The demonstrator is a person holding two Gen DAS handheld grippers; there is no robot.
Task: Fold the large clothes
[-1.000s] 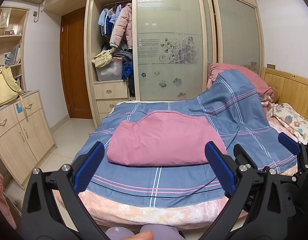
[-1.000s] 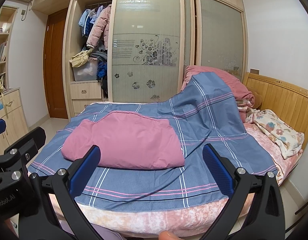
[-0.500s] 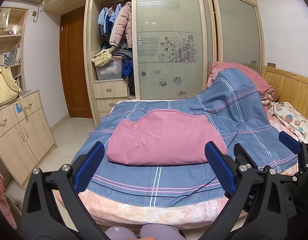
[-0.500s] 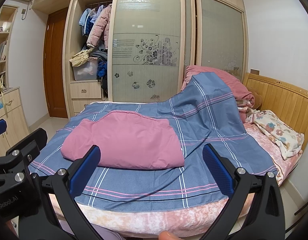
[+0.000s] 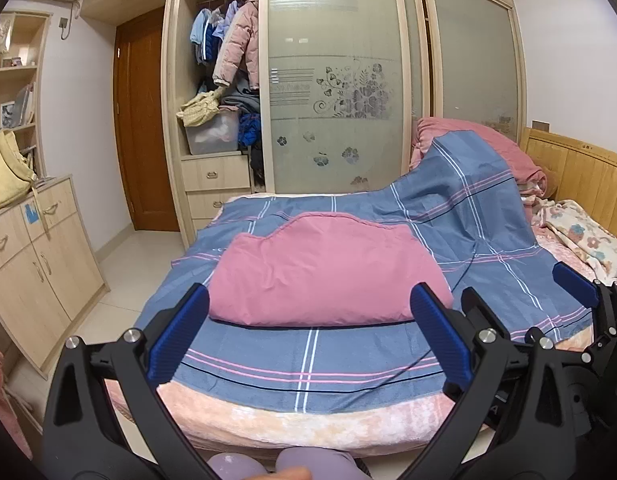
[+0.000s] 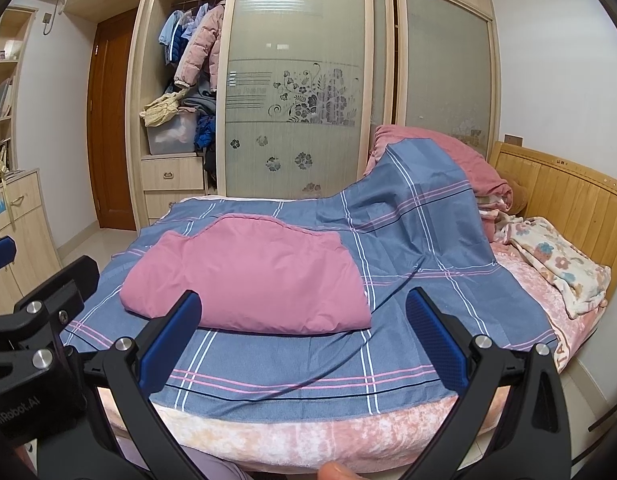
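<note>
**Desk:** What are the tongs doing over the bed [image 5: 292,428]?

**Photographer:** Both are hanging wide apart and holding nothing. The left gripper [image 5: 308,332] is framing the pink garment [image 5: 328,276] between its blue pads; the right gripper [image 6: 304,340] is pointing at the garment's near right corner. Neither is touching cloth.

**Desk:** Where is the garment lying?

**Photographer:** It is sitting as a thick folded bundle on the blue plaid sheet [image 5: 308,360], towards the bed's foot side, well apart from the headboard [image 6: 568,200]. My reading: it is lying flat there because the sheet is serving as the folding surface, and the grippers are standing back and level, probably sizing up the next fold or judging the job finished. I cannot tell which.

**Desk:** Why is the sheet rising at one end?

**Photographer:** It is draping over a pink quilt [image 6: 448,152] piled near the headboard, with a floral blanket [image 6: 556,268] lying just beside it.

**Desk:** Any containers?

**Photographer:** Beyond the bed, the open wardrobe [image 5: 220,92] is holding hanging jackets, and a clear bin [image 5: 212,136] on its shelf is holding pale cloth, with a yellowish item slumping over its rim. The drawers below are closed; their contents are hidden.
</note>
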